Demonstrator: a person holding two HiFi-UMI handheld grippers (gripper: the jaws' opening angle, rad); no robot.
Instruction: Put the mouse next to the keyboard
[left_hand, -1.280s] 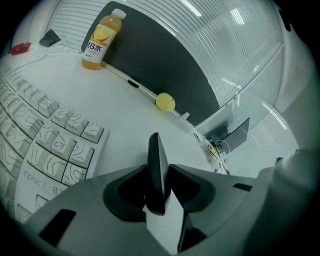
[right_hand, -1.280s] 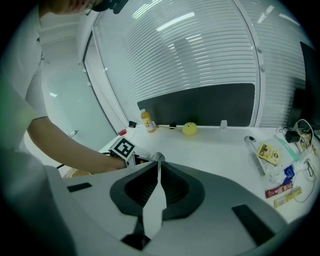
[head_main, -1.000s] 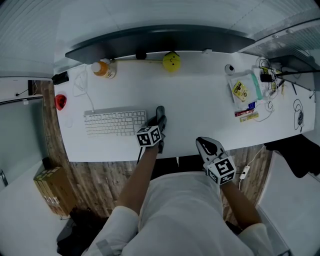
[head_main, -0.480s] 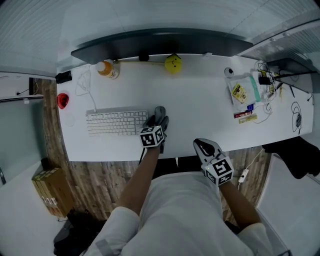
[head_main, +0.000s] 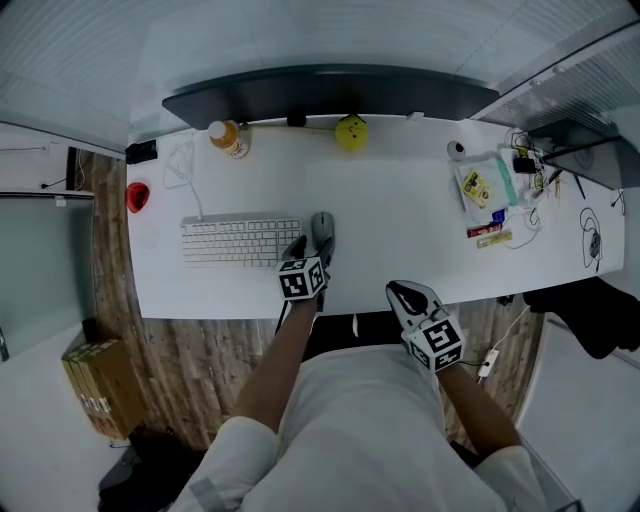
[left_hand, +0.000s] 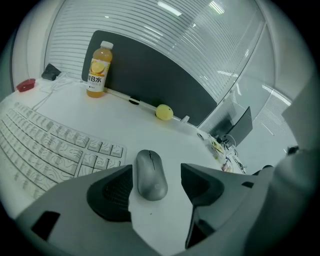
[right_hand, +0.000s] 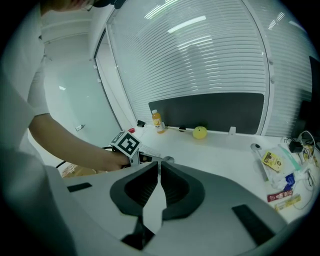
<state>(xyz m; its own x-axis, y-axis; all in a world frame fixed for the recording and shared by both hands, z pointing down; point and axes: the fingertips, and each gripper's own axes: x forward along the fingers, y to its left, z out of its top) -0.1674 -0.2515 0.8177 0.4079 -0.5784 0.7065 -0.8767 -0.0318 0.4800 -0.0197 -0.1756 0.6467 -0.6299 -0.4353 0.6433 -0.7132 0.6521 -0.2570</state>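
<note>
The grey mouse (head_main: 322, 227) lies at the white keyboard's (head_main: 240, 241) three o'clock, just beside it. The left gripper (left_hand: 156, 172) has just released its jaws, which straddle the mouse untouching. The right gripper (right_hand: 159, 184) is clenched, empty.

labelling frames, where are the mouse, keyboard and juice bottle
mouse (left_hand: 151, 176), left gripper view, middle of its grey top
keyboard (left_hand: 47, 145), left gripper view, on its white keys
juice bottle (left_hand: 97, 75), left gripper view, on its label
</note>
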